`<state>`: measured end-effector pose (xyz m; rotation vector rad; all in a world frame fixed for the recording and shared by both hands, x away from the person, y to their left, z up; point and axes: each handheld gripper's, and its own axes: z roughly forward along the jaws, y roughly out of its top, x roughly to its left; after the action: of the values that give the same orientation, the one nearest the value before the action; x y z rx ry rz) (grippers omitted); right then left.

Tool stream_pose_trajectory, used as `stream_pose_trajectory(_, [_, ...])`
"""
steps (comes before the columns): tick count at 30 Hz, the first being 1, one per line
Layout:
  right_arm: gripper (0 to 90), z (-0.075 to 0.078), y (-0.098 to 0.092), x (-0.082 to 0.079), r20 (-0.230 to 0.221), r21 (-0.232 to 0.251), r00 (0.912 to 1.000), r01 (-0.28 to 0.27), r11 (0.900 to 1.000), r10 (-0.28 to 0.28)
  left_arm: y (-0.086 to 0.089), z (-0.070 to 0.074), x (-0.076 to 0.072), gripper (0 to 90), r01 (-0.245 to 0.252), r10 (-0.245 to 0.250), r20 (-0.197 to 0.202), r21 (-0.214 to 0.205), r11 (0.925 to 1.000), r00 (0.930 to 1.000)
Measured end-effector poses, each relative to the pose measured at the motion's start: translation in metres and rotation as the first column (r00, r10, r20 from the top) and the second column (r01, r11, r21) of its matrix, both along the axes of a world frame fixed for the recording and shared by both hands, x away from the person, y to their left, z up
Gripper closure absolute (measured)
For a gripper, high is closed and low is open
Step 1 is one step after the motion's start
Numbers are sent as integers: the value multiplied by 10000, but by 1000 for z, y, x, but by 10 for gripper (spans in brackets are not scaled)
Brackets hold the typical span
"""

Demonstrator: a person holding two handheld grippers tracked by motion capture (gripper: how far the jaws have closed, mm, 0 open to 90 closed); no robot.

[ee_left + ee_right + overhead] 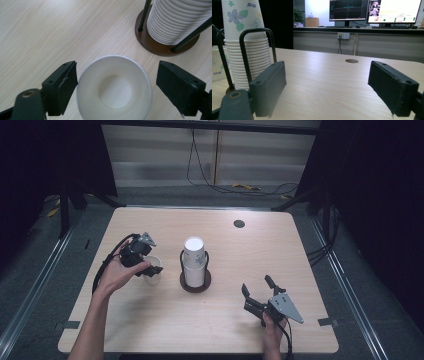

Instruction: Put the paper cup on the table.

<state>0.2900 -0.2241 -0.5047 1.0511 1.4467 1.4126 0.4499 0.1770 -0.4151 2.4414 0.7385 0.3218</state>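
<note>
Over on the left, your left hand-held gripper (146,265) hangs over a single paper cup (154,270) that stands upright on the counter (235,315). From the left gripper view you look straight down into that cup (115,90), mouth up, sitting between the two black jaws. The jaws stand wide: one is right at the rim, the other has a plain gap to it, so nothing is squeezed (the cup rests on the wood by itself). Your hand (117,276) wraps the gripper body from below, cable looping off to the side.

Moving to the middle, just beside the loose cup, there's the stack of cups (194,259) in its holder (195,284), a round dark base with thin black wire uprights. In the left gripper view the base (160,48) sits near the cup, not touching it. The right gripper view catches the flowered top cup (240,15) rising out of the stack.

On the right, your right hand-held gripper (257,290) lies low near the counter's front edge, well apart from the stack, jaws spread wide with only bare wood between them.
</note>
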Motion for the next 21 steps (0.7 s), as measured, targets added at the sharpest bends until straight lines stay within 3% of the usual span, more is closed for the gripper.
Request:
stream_pose_trajectory(6, [141, 0, 0, 0, 15, -12, 10000, -15, 10000, 15, 5, 3, -9, 171, -206, 248, 632, -669, 9975, 9977])
stream_pose_trajectory(8, [140, 0, 0, 0, 1, -1, 10000, -15, 10000, 15, 7, 4, -14, 174, -377, 484, 805, -1291, 9909, 9956])
stream_pose_trajectory(9, [139, 0, 0, 0, 2, -2, 10000, -14, 10000, 14, 7, 3, -18, 174, -512, 676, 1083, -1473, 9878, 9918])
stream_pose_trajectory(11, [139, 0, 0, 0, 14, -11, 10000, -14, 10000, 14, 7, 3, -22, 174, -447, 650, 1278, -1555, 9868, 9897])
stream_pose_trajectory(21, [138, 0, 0, 0, 16, -9, 10000, -13, 10000, 13, 1, 1, -46, 201, -360, 938, 1954, -2808, 9591, 9762])
